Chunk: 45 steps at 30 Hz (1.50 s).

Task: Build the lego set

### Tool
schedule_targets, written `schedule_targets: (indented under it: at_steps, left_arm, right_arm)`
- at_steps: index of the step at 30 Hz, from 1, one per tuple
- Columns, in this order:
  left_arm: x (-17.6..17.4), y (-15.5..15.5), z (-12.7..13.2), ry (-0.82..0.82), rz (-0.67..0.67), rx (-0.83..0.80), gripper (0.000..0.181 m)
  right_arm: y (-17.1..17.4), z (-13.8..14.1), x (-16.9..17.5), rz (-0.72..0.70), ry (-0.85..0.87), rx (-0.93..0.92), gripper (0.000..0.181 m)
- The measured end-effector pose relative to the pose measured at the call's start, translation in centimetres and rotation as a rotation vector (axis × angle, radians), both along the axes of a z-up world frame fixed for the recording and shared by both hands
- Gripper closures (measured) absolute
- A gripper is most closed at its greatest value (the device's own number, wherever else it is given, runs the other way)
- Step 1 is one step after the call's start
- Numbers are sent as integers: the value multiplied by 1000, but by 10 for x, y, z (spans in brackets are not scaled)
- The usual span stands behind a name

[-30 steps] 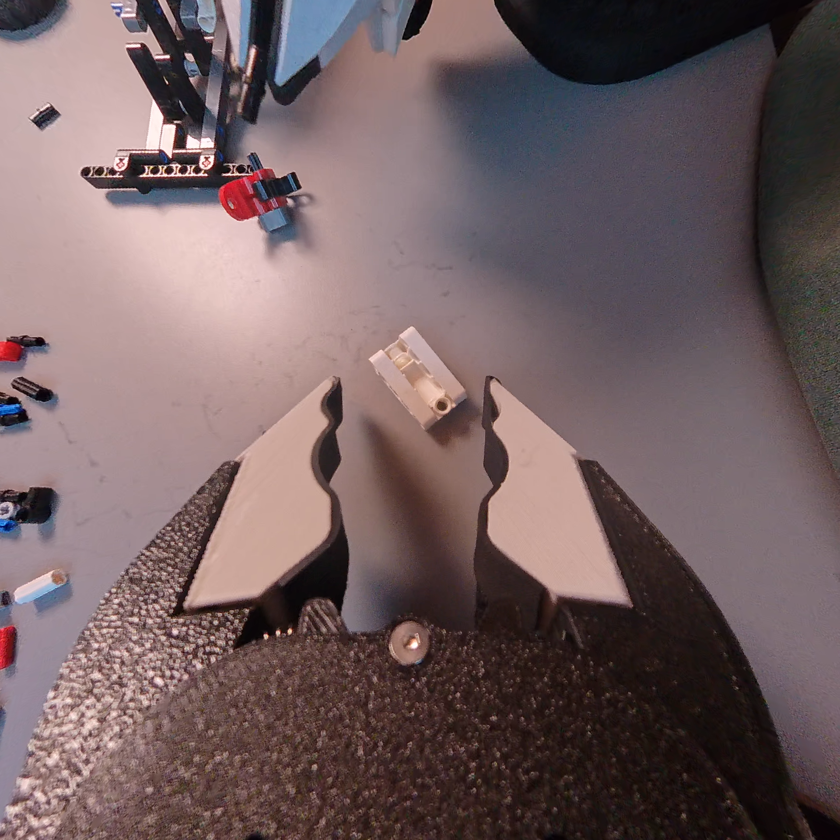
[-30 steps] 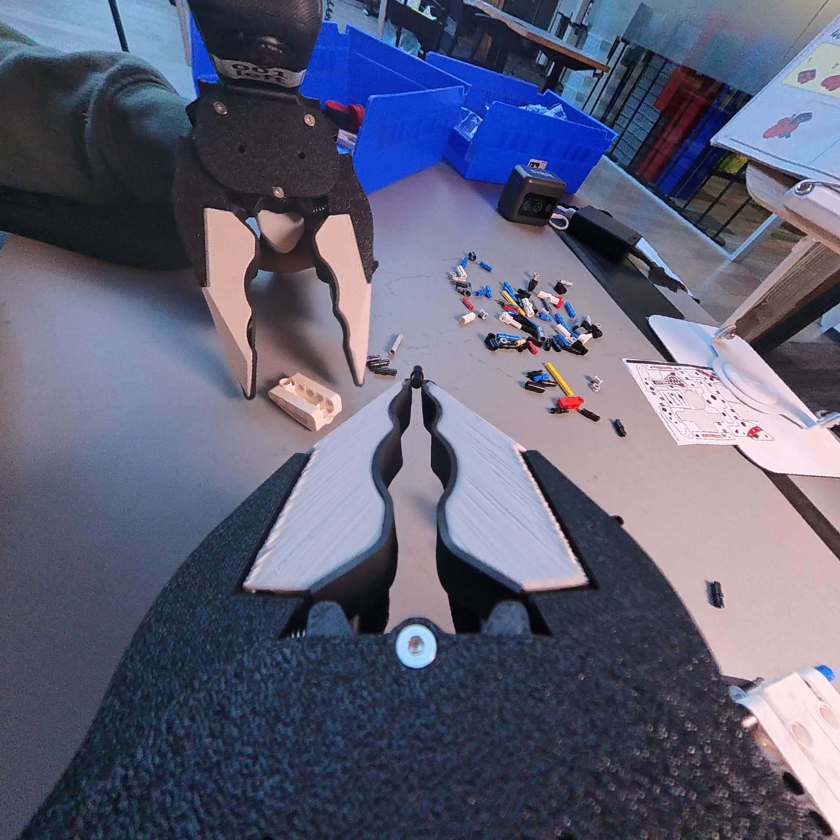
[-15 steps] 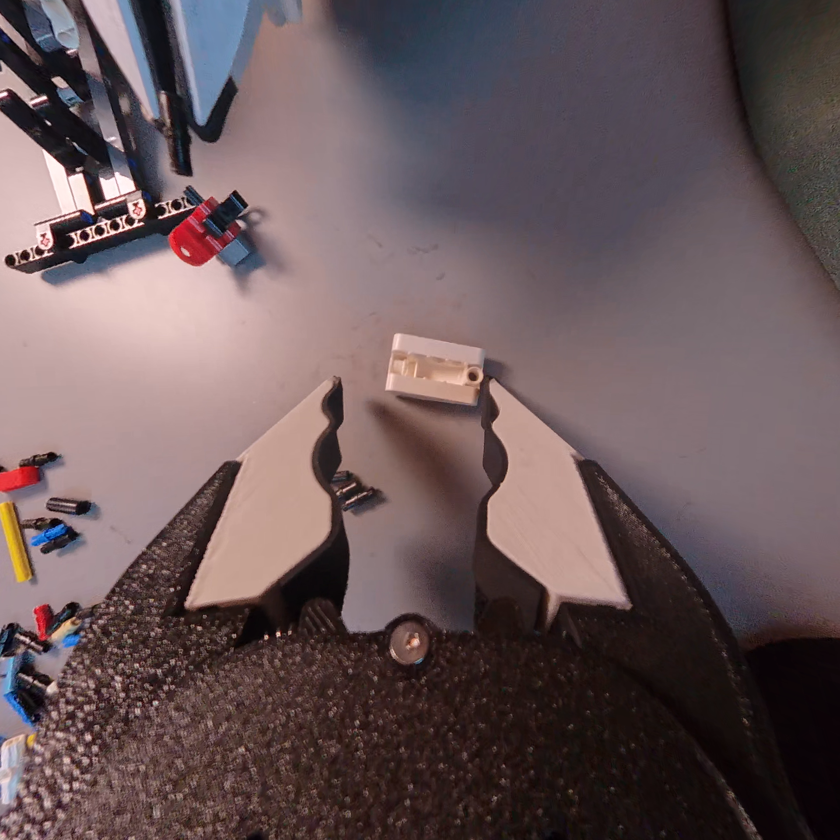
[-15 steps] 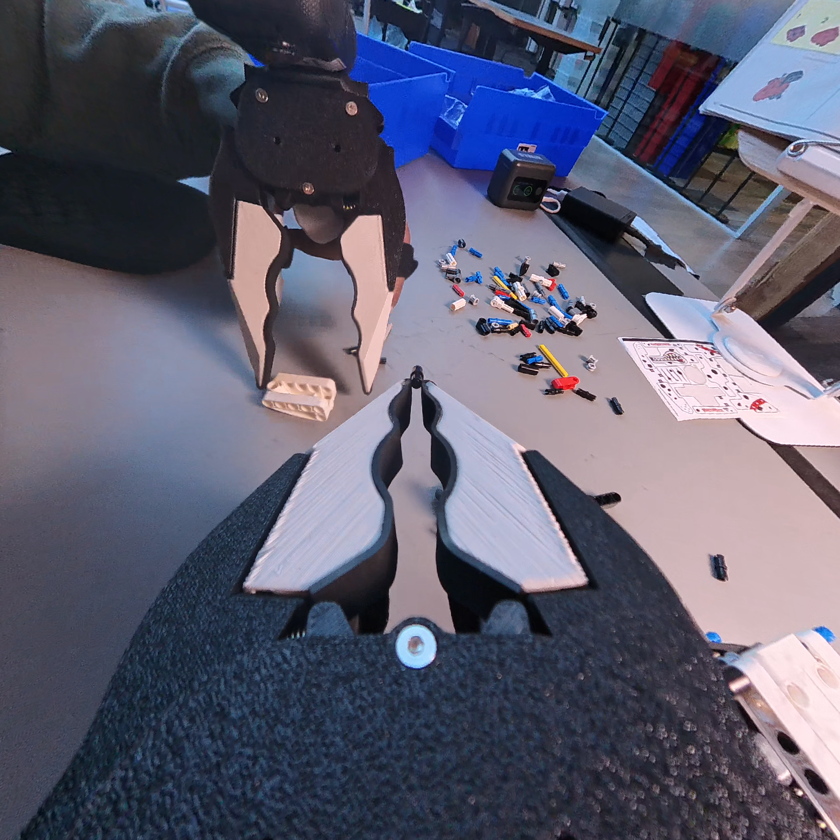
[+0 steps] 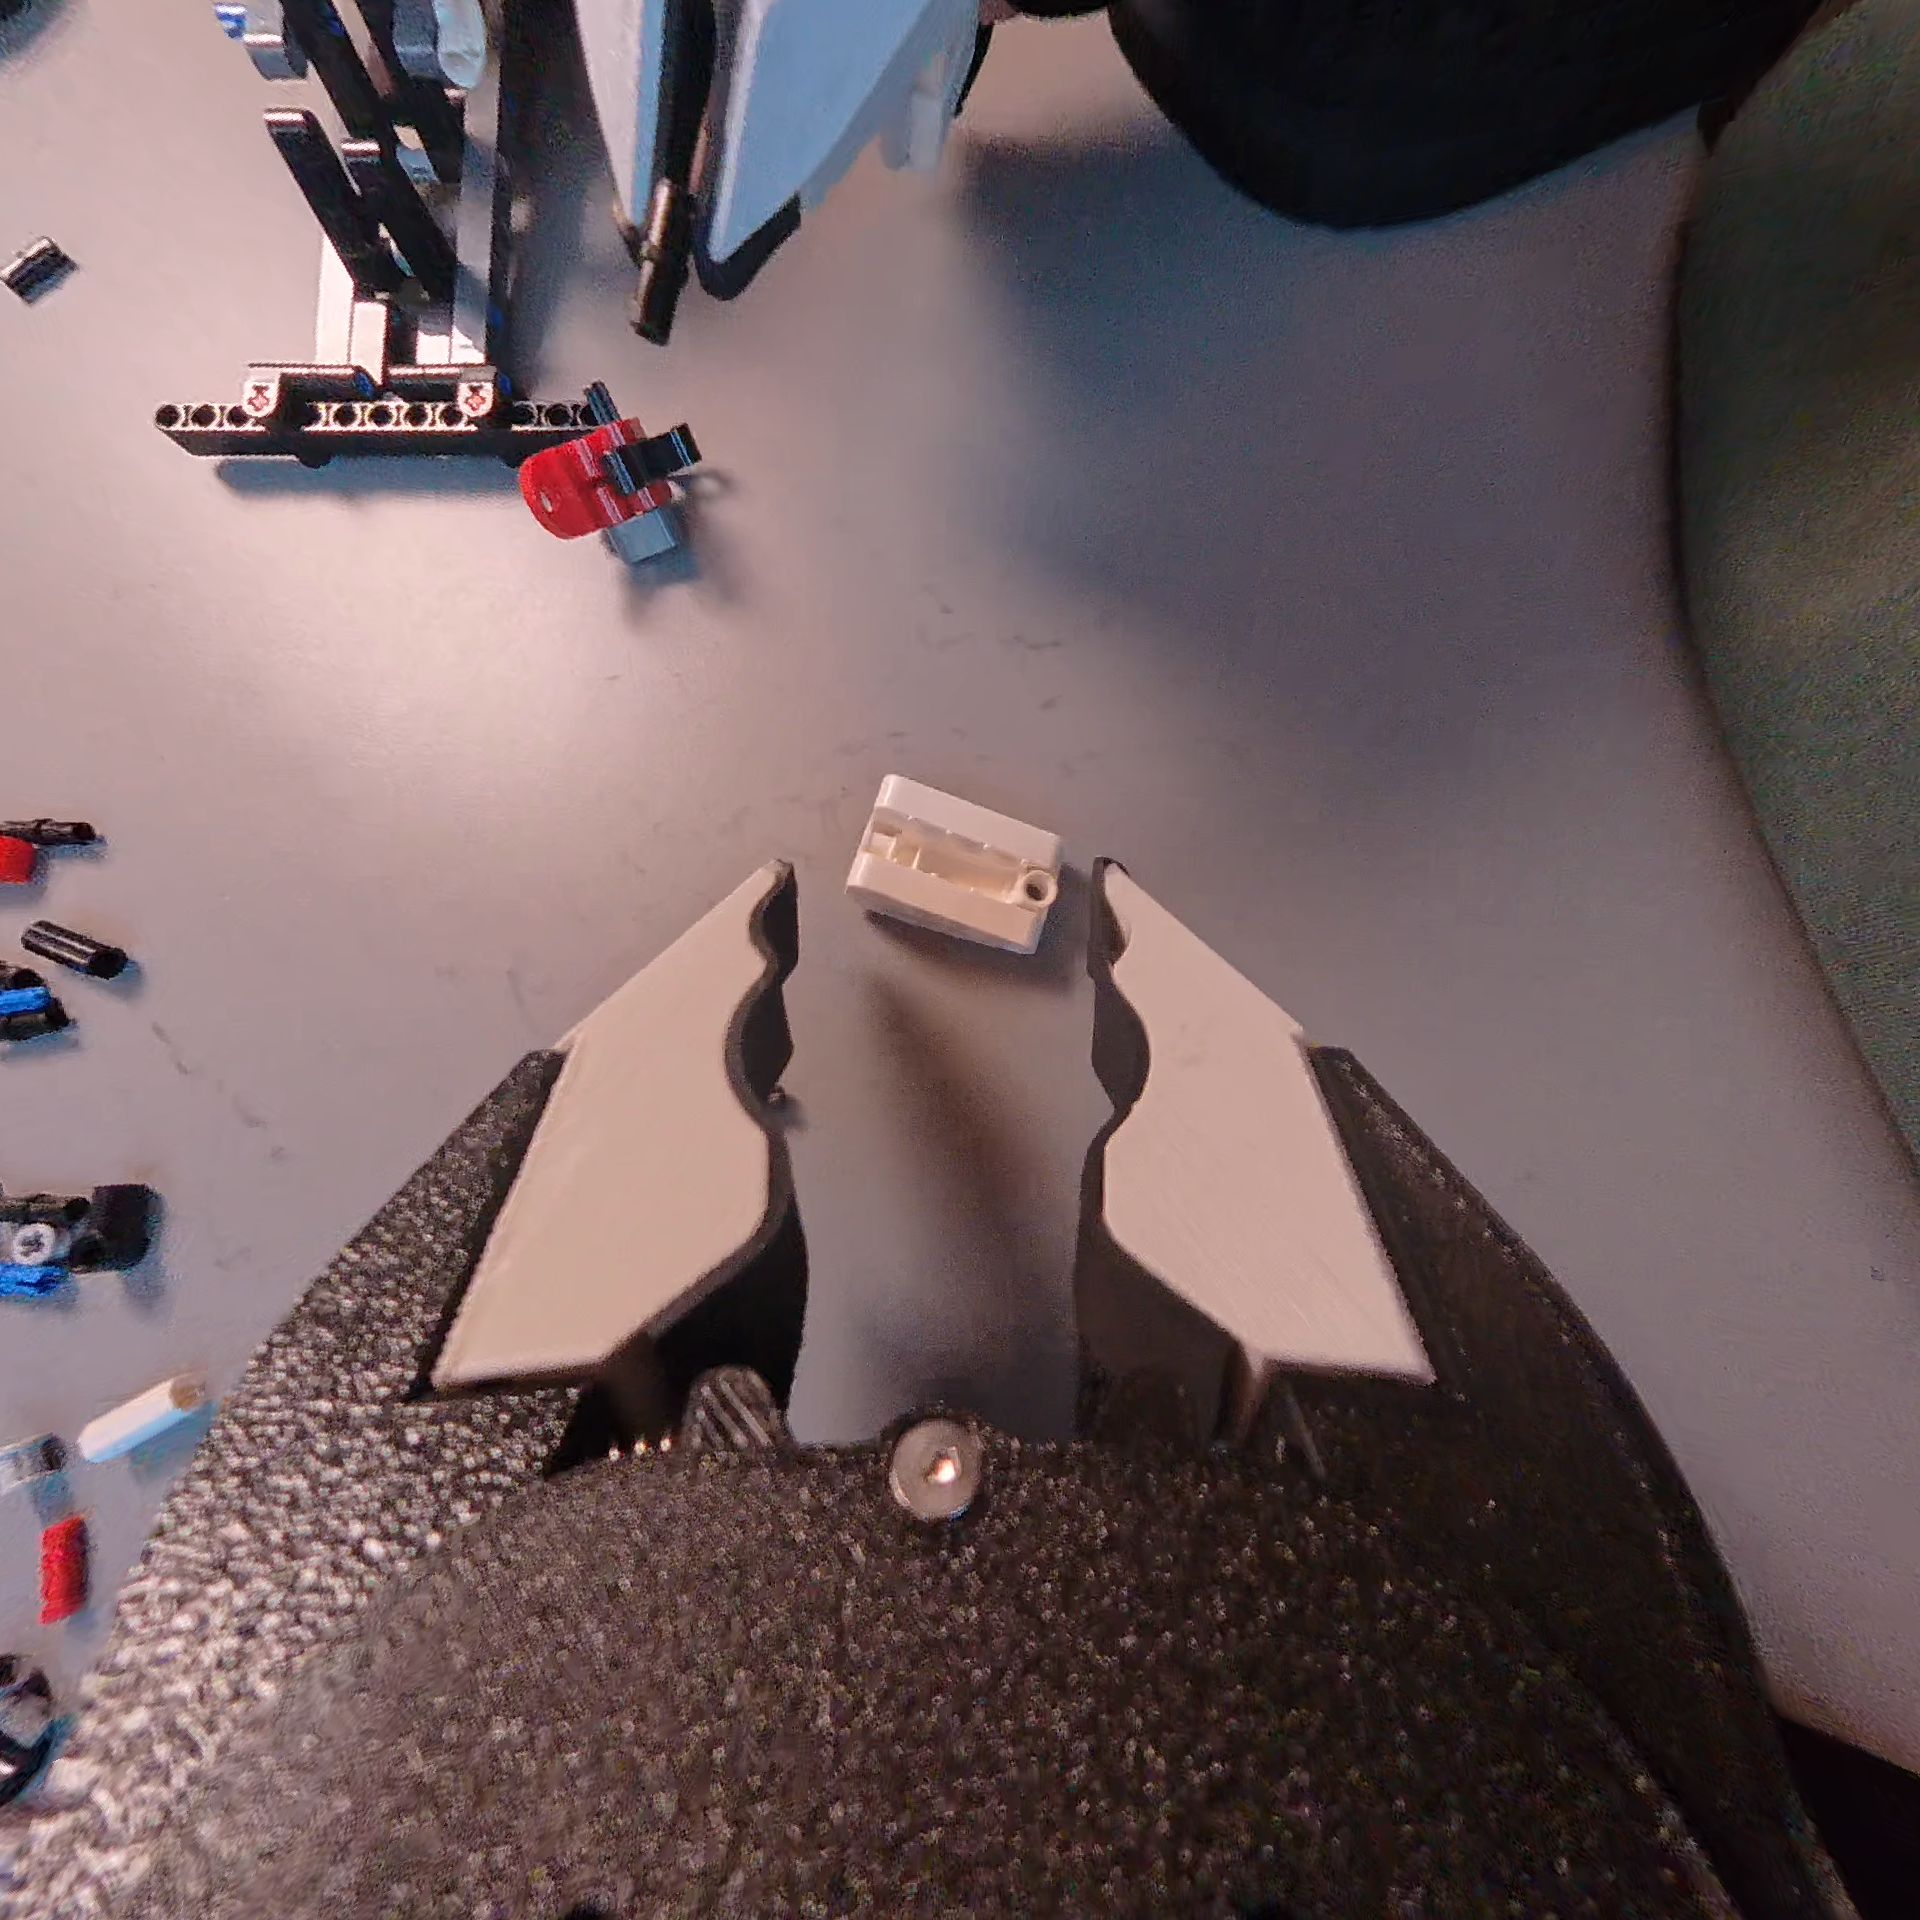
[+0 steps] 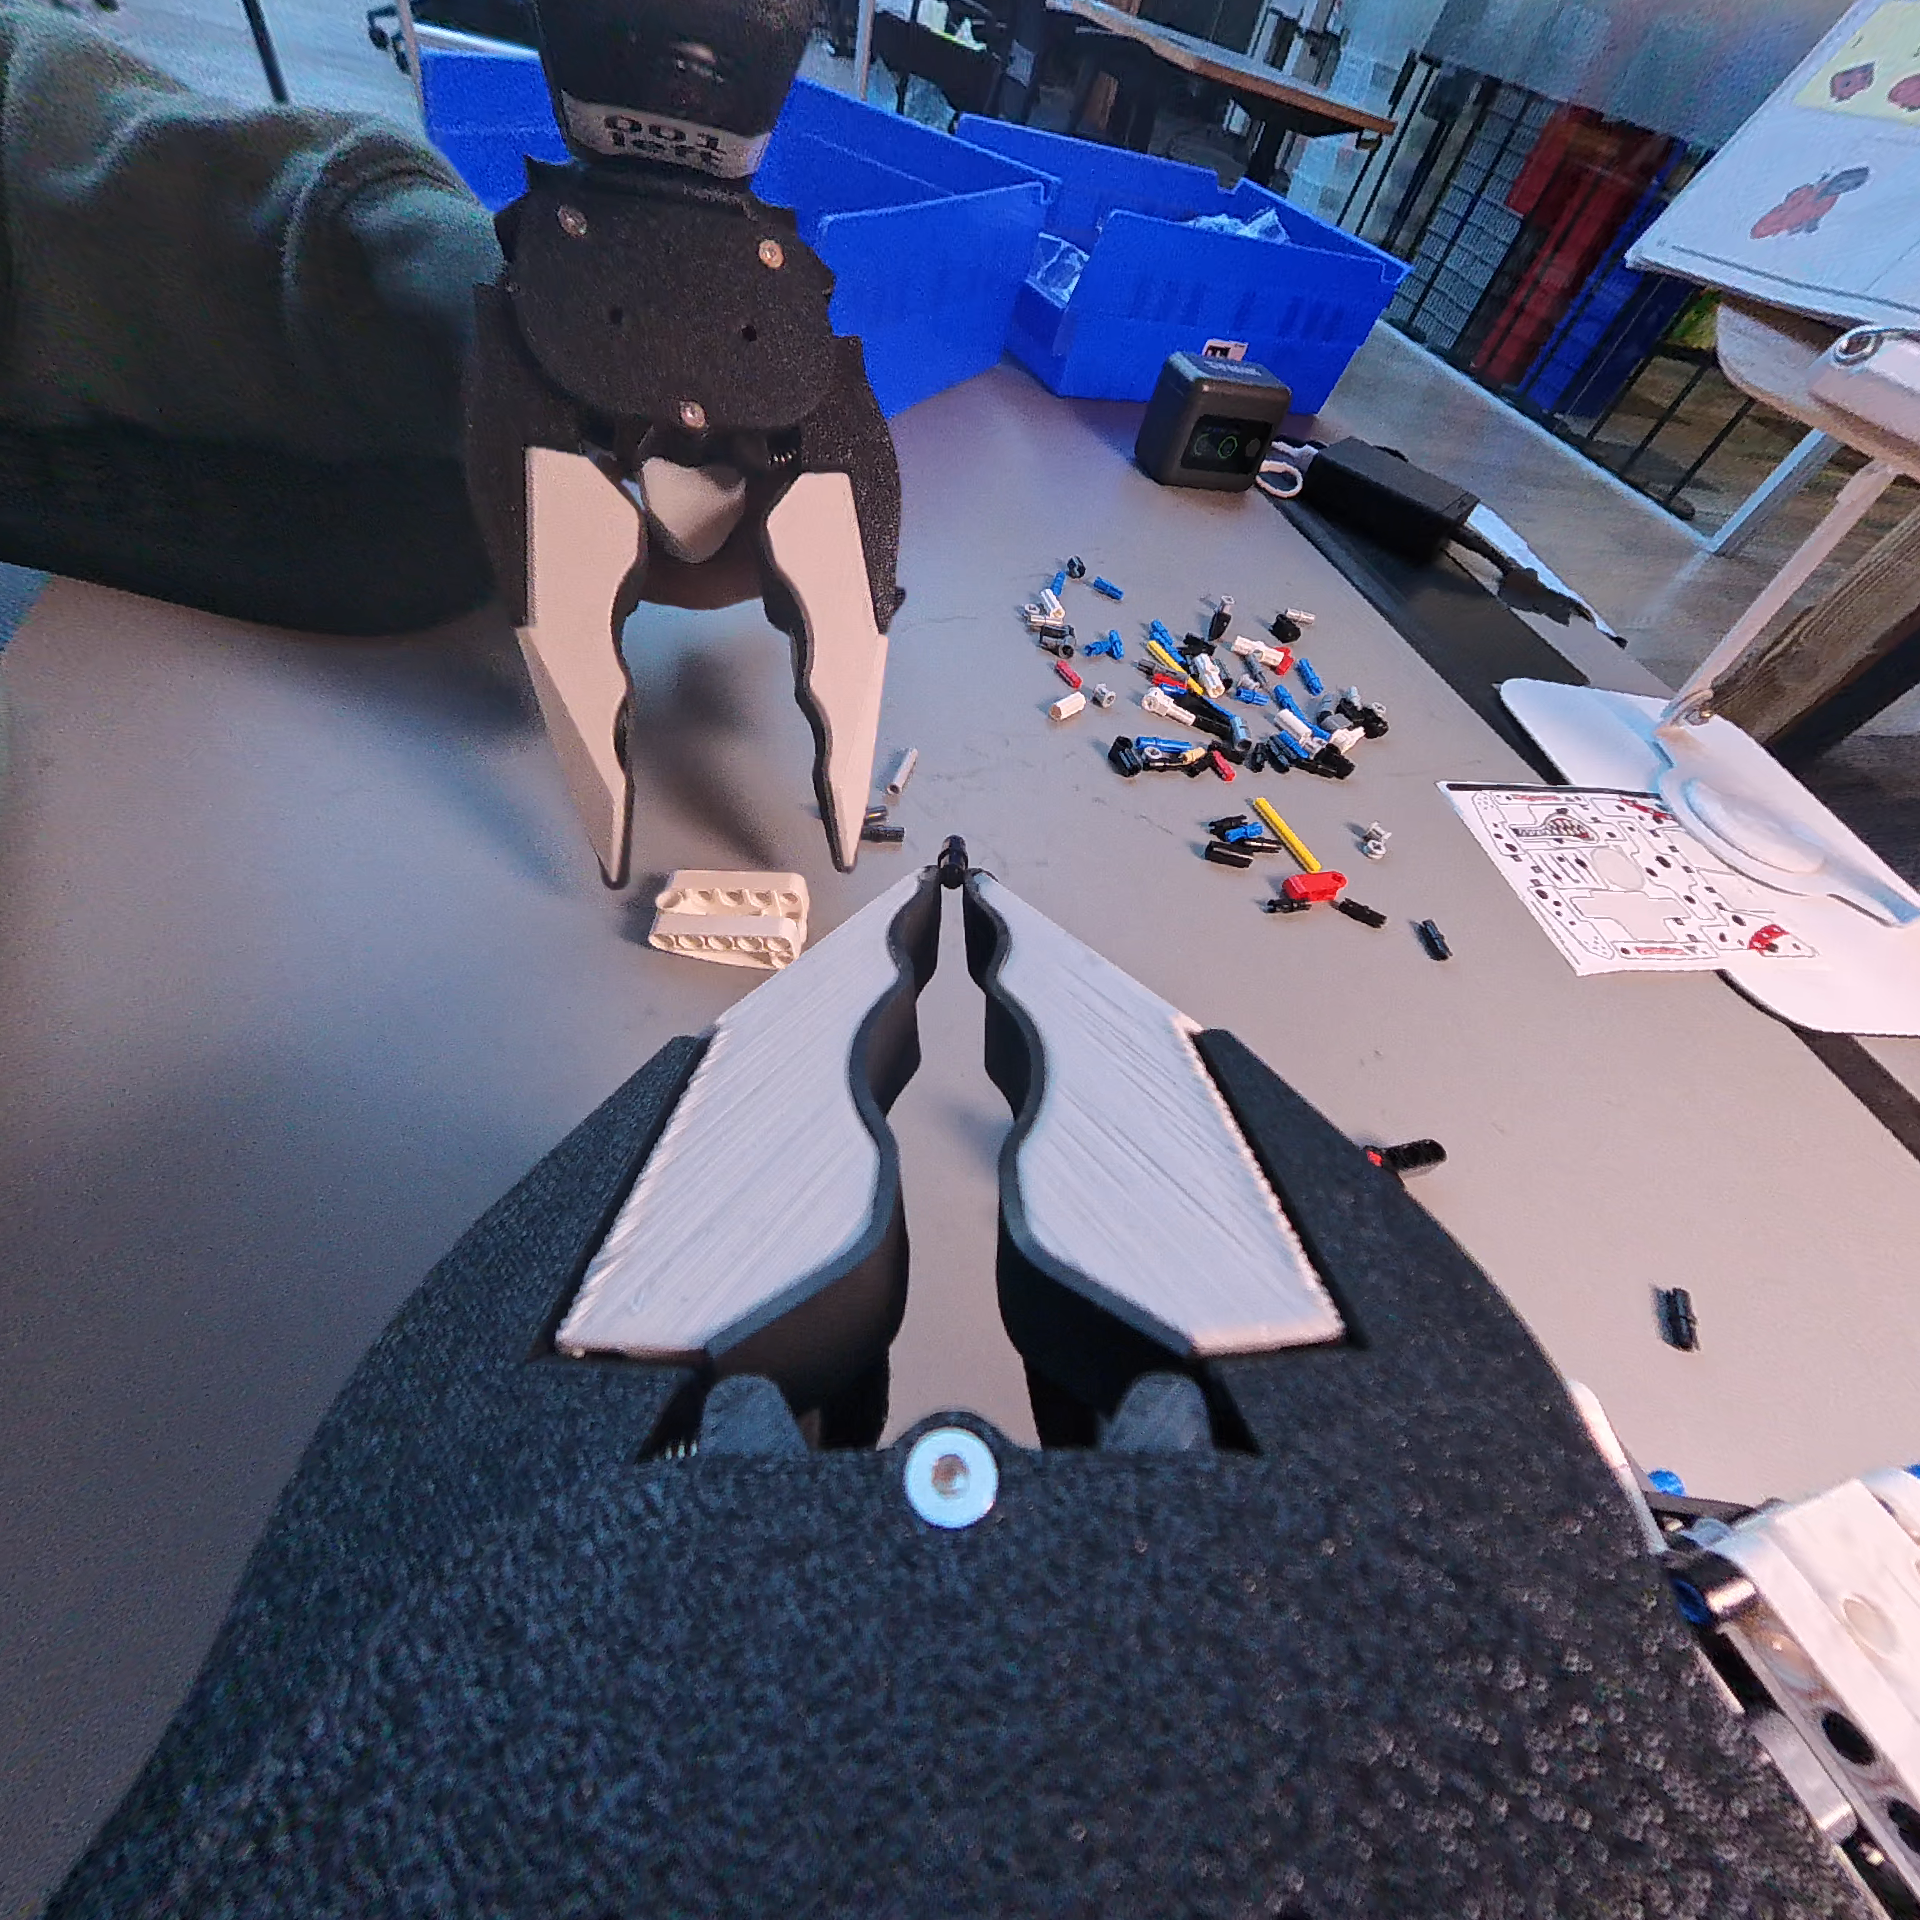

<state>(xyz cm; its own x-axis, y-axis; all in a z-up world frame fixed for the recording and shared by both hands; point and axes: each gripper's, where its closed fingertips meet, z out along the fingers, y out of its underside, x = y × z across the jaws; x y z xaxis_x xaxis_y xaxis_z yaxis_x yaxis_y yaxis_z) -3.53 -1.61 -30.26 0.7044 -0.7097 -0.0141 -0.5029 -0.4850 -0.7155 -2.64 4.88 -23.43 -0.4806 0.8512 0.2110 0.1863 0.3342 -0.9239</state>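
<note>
Grey table (image 5: 1247, 623), white lego block (image 5: 954, 879) lying crosswise between left gripper (image 5: 943, 883) jaws

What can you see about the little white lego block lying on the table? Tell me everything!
The white lego block is a chunky, boxy piece of shiny plastic. One long side has a row of round holes; from above it looks hollow, with ribs inside and a small hole at one corner. It lies flat on the grey table, a bit slanted, all by itself. The open left claw hangs just over it, a finger on each side, not touching it as far as I can tell.
</note>
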Motion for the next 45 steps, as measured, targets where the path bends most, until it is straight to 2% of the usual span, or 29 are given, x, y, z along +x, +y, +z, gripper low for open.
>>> schedule_targets:
  at_steps: [2, 7, 9, 11, 15, 17, 20, 24, 26, 30, 35, 45]
  left_arm:
    - [4, -2, 4, -47, 26, 10, 123]
    - [7, 1, -5, -40, 51, -7, 118]
    - [7, 1, -11, -14, 43, -35, 123]
    - [8, 1, -15, -1, 37, -48, 136]
    - [7, 1, -15, 15, 52, -44, 137]
    - [10, 0, -12, -30, 62, -37, 137]
    - [15, 2, 13, -216, 79, 22, 137]
    - [16, 2, 72, -551, 44, 169, 137]
    - [14, -1, 87, -636, 25, 211, 137]
    - [14, -6, 100, -719, -13, 248, 137]
    - [16, -6, 100, -720, -28, 245, 137]
    - [24, 4, 57, -402, 22, 172, 137]
  right_arm:
    - [-1, 0, 0, 4, 2, 0, 178]
    - [-7, -1, 1, 19, -1, 7, 178]
    - [-8, 0, 1, 19, 2, 12, 178]
    - [-8, 1, 2, 17, 6, 12, 178]
    - [-8, 2, 2, 13, 10, 6, 178]
    - [-8, 2, 2, 15, 12, -1, 178]
    - [-10, 8, 3, 24, 25, -37, 178]
    - [-17, 23, 7, 70, 61, -128, 178]
    - [-20, 29, 9, 91, 72, -166, 178]
    - [-26, 38, 10, 108, 73, -216, 178]
    - [-43, 52, 13, 141, 60, -246, 178]
    - [-43, 4, 10, 124, -104, -85, 178]
